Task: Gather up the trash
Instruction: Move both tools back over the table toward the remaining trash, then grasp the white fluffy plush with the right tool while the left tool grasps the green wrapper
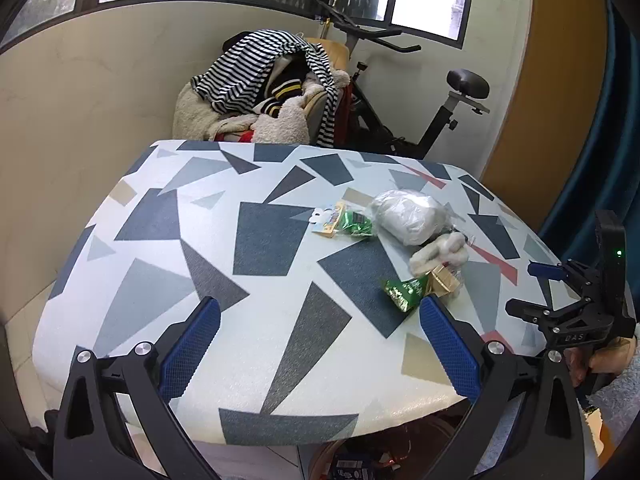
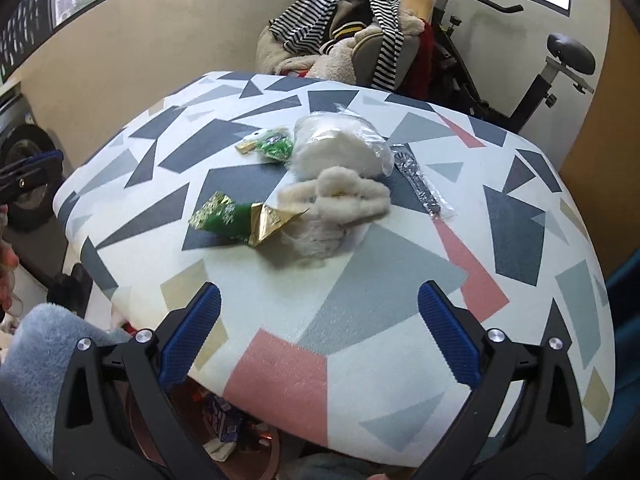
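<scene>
Both grippers hover over the patterned desk (image 1: 256,320), fingers spread, gripping nothing: the left gripper (image 1: 320,344) at the near edge, the right gripper (image 2: 320,332) likewise. The trash lies clustered at one o'clock from the left gripper: green wrapper (image 1: 404,292), gold wrapper (image 2: 276,218), fluffy wad (image 2: 352,192), plastic bag (image 1: 408,216), another green wrapper (image 1: 346,222).

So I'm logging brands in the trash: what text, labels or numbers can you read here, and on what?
"DAS": on the right gripper body, faint, likely but not certain.
Green wrapper: print too blurred to read.
Far snack bag: print too small to read.
Blue box under the table: unreadable.
</scene>
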`<action>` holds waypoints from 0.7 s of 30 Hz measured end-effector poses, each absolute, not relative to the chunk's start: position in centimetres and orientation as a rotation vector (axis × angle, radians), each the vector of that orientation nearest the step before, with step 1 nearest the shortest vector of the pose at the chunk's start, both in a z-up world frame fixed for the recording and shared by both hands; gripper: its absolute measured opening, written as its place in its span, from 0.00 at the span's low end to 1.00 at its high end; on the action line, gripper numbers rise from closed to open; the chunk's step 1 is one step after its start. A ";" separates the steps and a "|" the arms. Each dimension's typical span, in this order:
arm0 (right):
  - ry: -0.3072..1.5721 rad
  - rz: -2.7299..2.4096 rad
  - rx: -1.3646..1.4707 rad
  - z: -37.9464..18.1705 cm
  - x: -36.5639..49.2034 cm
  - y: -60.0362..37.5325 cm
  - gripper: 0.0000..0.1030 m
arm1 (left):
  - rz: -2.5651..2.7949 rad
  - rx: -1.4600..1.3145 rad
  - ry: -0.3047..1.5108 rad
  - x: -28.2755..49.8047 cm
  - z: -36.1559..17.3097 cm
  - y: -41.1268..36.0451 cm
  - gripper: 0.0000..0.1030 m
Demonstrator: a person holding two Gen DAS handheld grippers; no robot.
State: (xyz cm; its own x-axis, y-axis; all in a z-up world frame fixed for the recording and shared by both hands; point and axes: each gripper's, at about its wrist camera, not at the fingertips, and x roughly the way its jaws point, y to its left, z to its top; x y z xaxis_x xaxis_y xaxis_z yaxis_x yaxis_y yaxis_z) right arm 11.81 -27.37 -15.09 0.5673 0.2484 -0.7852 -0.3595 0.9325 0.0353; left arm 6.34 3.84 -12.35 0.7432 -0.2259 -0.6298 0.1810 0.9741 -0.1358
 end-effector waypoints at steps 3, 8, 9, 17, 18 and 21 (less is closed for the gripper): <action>0.898 0.352 -0.102 -15.4 12.5 -28.3 0.94 | -0.225 -0.078 0.698 6.8 -12.1 3.6 0.94; 0.897 0.336 -0.064 -15.5 13.5 -29.2 0.94 | -0.233 -0.102 0.701 7.5 -12.3 3.3 0.94; 0.897 0.335 -0.061 -15.5 13.6 -29.2 0.94 | -0.233 -0.100 0.700 7.6 -12.3 3.2 0.94; 0.892 0.320 -0.037 -15.8 15.0 -30.5 0.94 | -0.234 -0.073 0.712 8.4 -13.0 2.6 0.94; 0.891 0.319 -0.033 -15.9 15.1 -30.6 0.93 | -0.233 -0.074 0.713 8.4 -13.0 2.7 0.94; 0.897 0.316 -0.006 -16.4 15.6 -31.1 0.83 | -0.231 -0.076 0.716 8.6 -13.2 2.7 0.94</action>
State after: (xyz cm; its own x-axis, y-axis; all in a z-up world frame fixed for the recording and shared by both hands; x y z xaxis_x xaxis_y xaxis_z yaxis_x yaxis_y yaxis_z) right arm 15.64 -31.14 -16.40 0.5807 0.2681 -0.7687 -0.2730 0.9537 0.1264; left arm 8.63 2.67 -13.18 0.7304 -0.2358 -0.6411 0.1842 0.9717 -0.1477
